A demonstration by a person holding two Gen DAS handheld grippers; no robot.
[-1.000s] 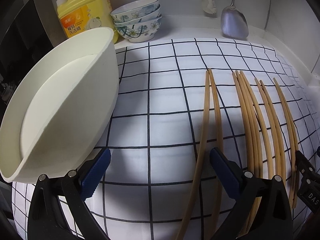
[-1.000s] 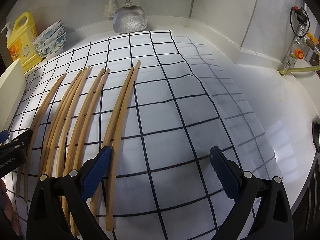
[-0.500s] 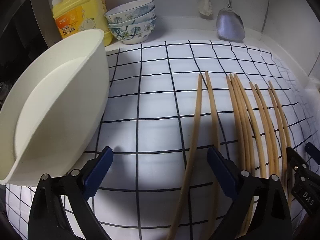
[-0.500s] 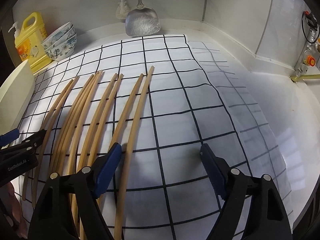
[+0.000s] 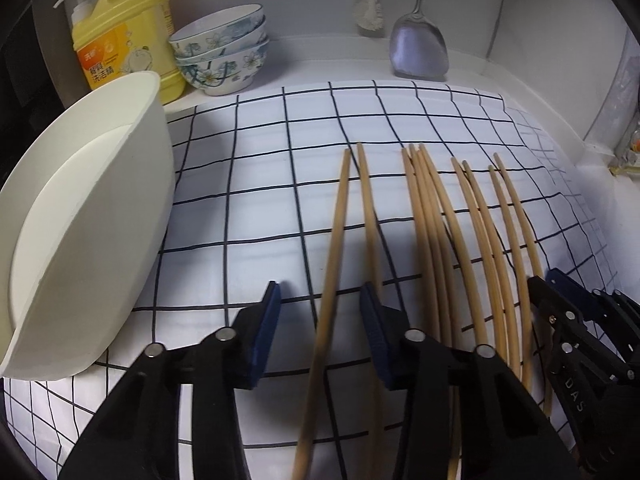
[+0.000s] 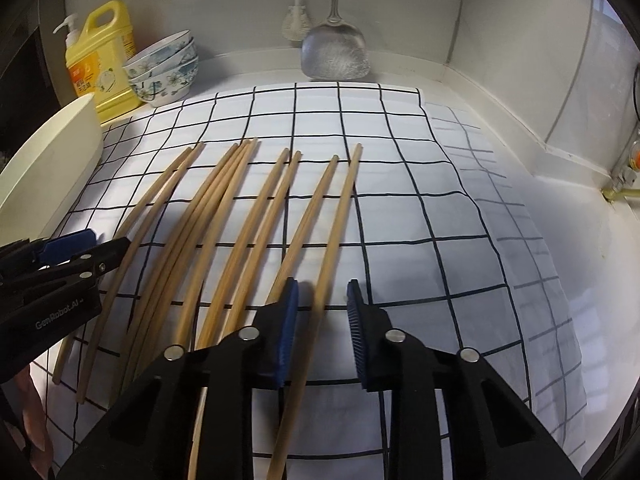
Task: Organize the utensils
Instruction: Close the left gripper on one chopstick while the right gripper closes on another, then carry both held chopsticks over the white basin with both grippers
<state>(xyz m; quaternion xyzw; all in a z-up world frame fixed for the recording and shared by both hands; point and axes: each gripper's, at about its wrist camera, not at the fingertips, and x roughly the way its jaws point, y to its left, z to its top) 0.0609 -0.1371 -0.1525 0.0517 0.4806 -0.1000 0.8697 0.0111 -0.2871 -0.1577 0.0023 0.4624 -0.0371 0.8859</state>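
Several wooden chopsticks [image 5: 432, 220] lie side by side on a white cloth with a black grid [image 5: 260, 180]. My left gripper [image 5: 320, 308] is low over the leftmost chopstick [image 5: 338, 220]. That stick runs between the blue pads with a gap on each side, and the jaws are closing. My right gripper [image 6: 320, 300] straddles the rightmost chopstick [image 6: 340, 216] the same way, jaws closing, pads not touching it. Each gripper shows at the edge of the other's view: the right gripper [image 5: 560, 296] and the left gripper [image 6: 80, 248].
A large white basin [image 5: 88, 216] leans at the cloth's left edge. A yellow detergent bottle [image 5: 124, 40] and stacked floral bowls [image 5: 224, 56] stand at the back left. A metal spatula [image 5: 418, 48] and a brush [image 5: 370, 8] hang on the back wall. Pipes and valves [image 6: 624, 176] are at the right.
Both grippers' jaws have narrowed from wide open. The left one has shifted right onto the leftmost chopstick; the right one has shifted left onto the rightmost chopstick.
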